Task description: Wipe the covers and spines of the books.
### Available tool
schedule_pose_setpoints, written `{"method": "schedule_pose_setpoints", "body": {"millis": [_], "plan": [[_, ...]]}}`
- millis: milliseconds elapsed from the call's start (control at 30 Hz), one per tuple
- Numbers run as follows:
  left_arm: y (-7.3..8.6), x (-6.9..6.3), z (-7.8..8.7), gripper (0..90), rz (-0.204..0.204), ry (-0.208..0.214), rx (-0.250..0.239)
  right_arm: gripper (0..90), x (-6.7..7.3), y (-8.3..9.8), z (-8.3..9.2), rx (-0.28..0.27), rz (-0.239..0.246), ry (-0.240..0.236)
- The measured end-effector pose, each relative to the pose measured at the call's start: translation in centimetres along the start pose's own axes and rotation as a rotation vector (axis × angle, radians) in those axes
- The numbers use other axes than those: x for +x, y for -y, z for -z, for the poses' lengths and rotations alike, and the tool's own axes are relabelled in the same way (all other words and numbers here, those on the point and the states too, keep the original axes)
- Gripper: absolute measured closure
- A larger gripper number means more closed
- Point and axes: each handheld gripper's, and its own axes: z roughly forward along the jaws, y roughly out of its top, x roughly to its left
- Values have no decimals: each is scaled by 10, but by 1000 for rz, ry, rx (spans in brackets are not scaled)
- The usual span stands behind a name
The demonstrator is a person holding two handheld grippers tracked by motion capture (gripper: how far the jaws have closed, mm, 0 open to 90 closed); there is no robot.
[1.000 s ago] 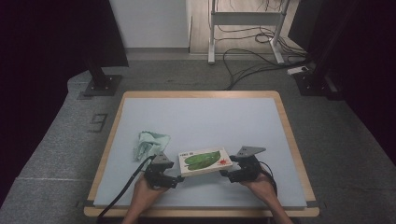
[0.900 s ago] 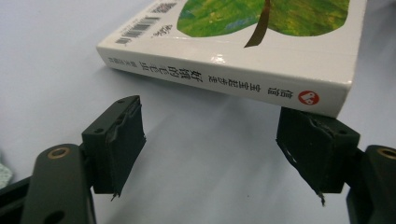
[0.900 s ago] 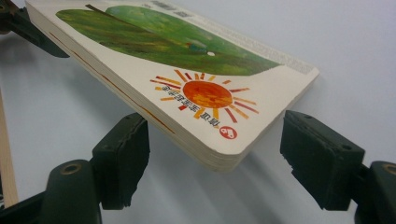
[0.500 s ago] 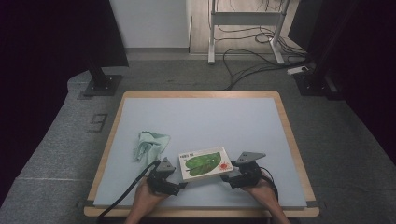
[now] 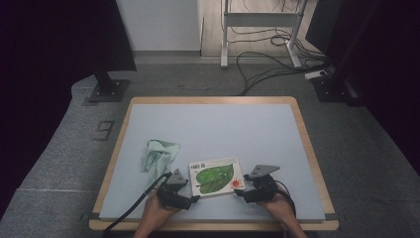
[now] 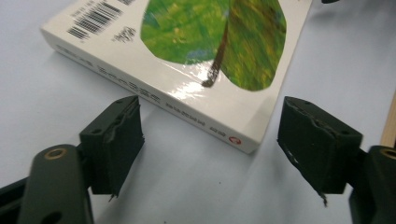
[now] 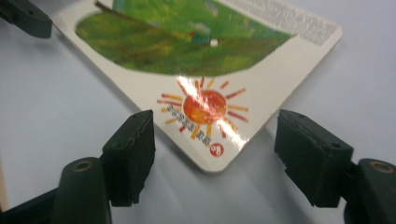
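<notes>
A white board book [image 5: 216, 176] with a green leaf and a red-orange sun lies flat on the pale blue table top [image 5: 213, 129], near the front edge. My left gripper [image 5: 194, 199] is at its near left corner. In the left gripper view the book [image 6: 196, 56] has its spine corner between the left gripper's [image 6: 212, 158] spread jaws, with the pads clear of it. My right gripper [image 5: 238, 192] is at the near right corner. There the sun corner of the book [image 7: 205, 105] lies between the right gripper's [image 7: 215, 144] jaws, untouched. Both pairs of jaws have just been closing a little.
A crumpled pale green cloth [image 5: 159, 154] lies left of the book. The table has a wooden rim [image 5: 213, 99]. A black cable [image 5: 136, 210] trails from the left gripper over the front edge. Cables and stand feet [image 5: 257, 54] are on the floor behind.
The book has shifted slightly toward the front edge and lies flatter. Both grippers sit a little nearer the person, still at its near corners.
</notes>
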Motion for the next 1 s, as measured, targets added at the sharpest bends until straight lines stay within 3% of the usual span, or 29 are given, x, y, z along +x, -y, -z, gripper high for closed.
{"method": "schedule_pose_setpoints", "body": {"millis": [100, 267, 600, 700, 800, 1000], "plan": [[1, -1, 1, 265, -20, -21, 1, 326, 2, 0, 0, 2, 21, 24], [0, -1, 0, 292, -13, -27, -6, 391, 1, -2, -2, -5, 16, 28], [-1, 6, 1, 257, -13, -52, -4, 396, -10, -9, -10, -22, -6, 24], [-3, 9, 10, 215, -21, -60, -11, 332, -9, -7, -6, -21, -2, 29], [-5, 15, 19, 188, -5, -55, -29, 276, -11, -4, 1, -17, 5, 44], [-10, 32, 34, 139, 37, -42, -40, 180, -21, 6, 23, -10, -13, 122]]}}
